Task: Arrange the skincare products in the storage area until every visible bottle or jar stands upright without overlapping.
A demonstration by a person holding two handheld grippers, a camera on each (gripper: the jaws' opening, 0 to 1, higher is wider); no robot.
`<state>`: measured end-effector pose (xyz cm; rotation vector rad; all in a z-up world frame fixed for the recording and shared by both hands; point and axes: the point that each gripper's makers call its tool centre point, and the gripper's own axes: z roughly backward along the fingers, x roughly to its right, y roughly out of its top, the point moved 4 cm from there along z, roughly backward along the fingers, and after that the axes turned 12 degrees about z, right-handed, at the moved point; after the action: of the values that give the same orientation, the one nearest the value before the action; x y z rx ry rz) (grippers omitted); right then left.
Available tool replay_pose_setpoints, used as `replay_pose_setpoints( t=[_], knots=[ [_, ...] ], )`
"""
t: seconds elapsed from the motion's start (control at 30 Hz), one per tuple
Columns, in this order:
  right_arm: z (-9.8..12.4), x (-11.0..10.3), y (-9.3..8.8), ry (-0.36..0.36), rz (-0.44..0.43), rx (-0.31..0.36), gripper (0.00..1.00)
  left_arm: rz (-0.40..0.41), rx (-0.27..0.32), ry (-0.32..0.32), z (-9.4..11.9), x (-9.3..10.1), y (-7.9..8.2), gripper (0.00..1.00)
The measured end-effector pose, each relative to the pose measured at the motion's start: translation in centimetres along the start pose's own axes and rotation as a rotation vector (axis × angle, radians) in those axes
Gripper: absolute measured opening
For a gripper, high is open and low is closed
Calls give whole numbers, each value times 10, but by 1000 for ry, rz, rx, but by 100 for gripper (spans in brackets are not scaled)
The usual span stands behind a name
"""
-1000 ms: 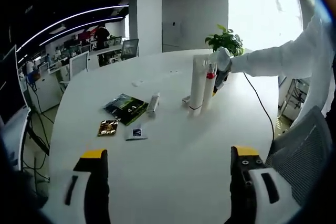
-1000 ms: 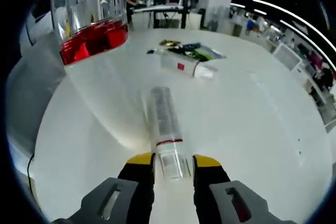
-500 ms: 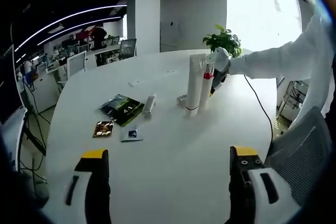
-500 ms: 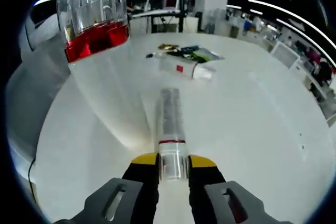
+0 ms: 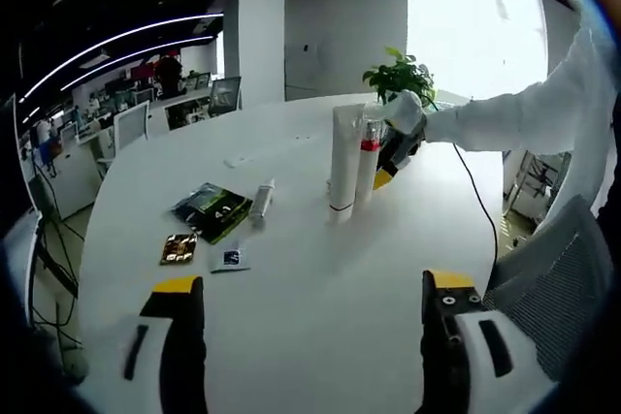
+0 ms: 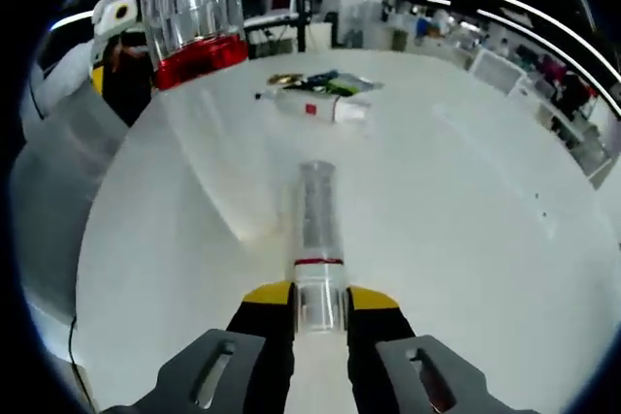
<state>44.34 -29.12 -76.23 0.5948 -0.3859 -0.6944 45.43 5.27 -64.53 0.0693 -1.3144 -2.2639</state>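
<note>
Two bottles stand upright side by side on the white table (image 5: pixel 320 336): a tall white tube (image 5: pixel 342 157) and a shorter bottle with a red band (image 5: pixel 367 167). Close on the left, the red-banded bottle (image 6: pixel 194 26) shows its clear cap. My right gripper (image 6: pixel 320 300) is shut on the capped end of a clear tube with a red ring (image 6: pixel 315 215), which lies on the table pointing away from the jaws. The right gripper (image 5: pixel 380 177) sits just behind the two standing bottles, held by a gloved hand. My left gripper (image 5: pixel 310 283) is open and holds nothing, well short of the bottles.
A small white tube (image 5: pixel 260 203) lies beside a green sachet (image 5: pixel 209 208), with a gold packet (image 5: pixel 179 247) and a small sachet (image 5: pixel 230 259) nearer me. The same small tube (image 6: pixel 315 109) lies ahead of the held one. A potted plant (image 5: pixel 398 75) stands at the far edge.
The held tube has swung from slanting left to pointing straight ahead. The right view has drawn back from the red-banded bottle. The left view has shifted; both bottles stay standing.
</note>
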Motion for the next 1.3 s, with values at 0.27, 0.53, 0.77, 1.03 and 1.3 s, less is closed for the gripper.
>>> replay_pose_setpoints(
  t=[0.27, 0.53, 0.77, 1.03, 1.3],
  knots=[
    [32, -20, -14, -22, -38, -28, 11, -52, -26, -57, -13, 19, -1, 84],
    [61, -45, -25, -30, -42, -67, 11, -138, -59, -138, -24, 46, -3, 78],
    [79, -58, -16, -19, 29, -94, 11, -245, -79, -205, -44, 73, -1, 72],
    [95, -87, 12, 7, 175, -99, 11, -348, -101, -270, -71, 99, -3, 64],
    [92, -101, 29, 57, 267, -89, 11, -472, -120, -275, -94, 109, -3, 60]
  ],
)
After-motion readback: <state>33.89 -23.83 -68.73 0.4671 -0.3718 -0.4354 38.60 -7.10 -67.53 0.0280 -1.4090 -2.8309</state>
